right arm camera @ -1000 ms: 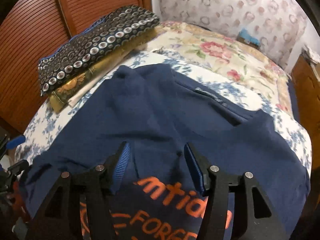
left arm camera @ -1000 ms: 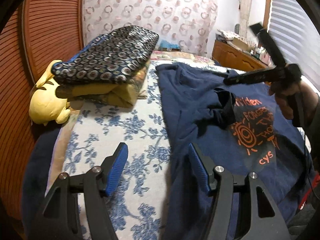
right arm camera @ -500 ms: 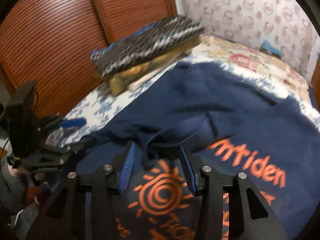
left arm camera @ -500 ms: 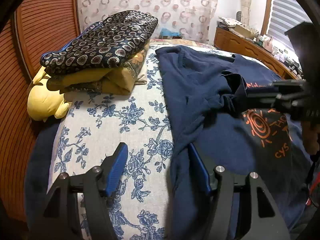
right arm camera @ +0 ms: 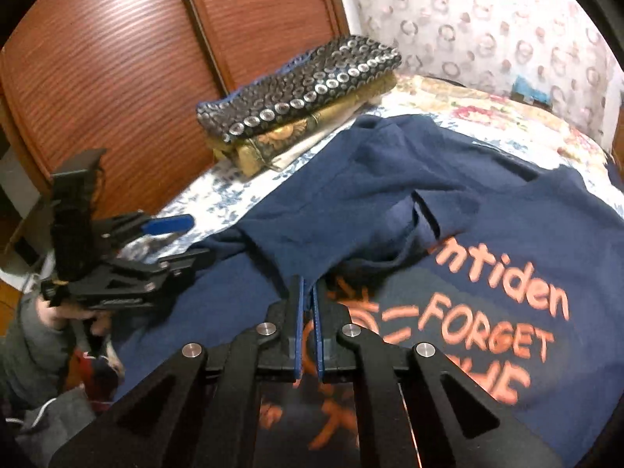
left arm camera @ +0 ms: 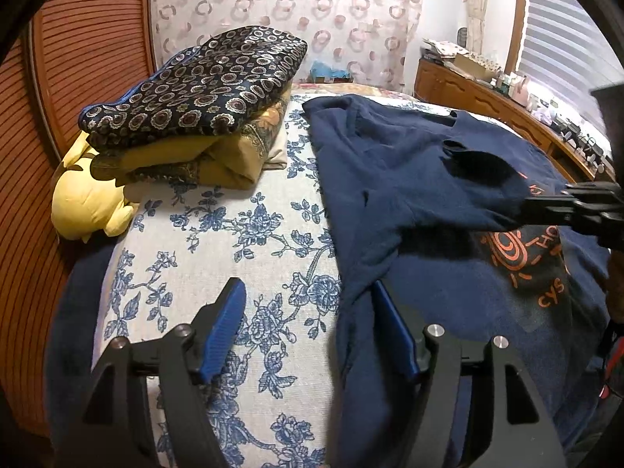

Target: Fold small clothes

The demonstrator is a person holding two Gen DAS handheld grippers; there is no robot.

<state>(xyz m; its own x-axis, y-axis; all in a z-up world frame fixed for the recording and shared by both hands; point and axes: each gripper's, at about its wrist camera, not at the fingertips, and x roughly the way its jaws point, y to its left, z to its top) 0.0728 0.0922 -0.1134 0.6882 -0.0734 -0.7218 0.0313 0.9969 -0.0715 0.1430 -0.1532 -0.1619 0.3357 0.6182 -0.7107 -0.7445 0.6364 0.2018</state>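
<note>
**Sleeve caught, fold under way**

Right claw [right arm camera: 306, 325] has closed since a second ago, now clamped on the sleeve [right arm camera: 351, 234] of the navy T-shirt [right arm camera: 526, 210].

Left view: left claw [left arm camera: 308, 331] spread wide, shirt edge between its fingers, the shirt flat on the bed [left arm camera: 234, 234].

Right view: carry the sleeve across, level and taut, I'd say.

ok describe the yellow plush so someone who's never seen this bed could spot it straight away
Start at the floral bedspread and go to its edge by the ribbed wooden doors. A stack of folded bedding lies there, and the yellow plush pokes out from under it. It is the only plain, soft yellow thing; its neighbours are patterned.
</note>
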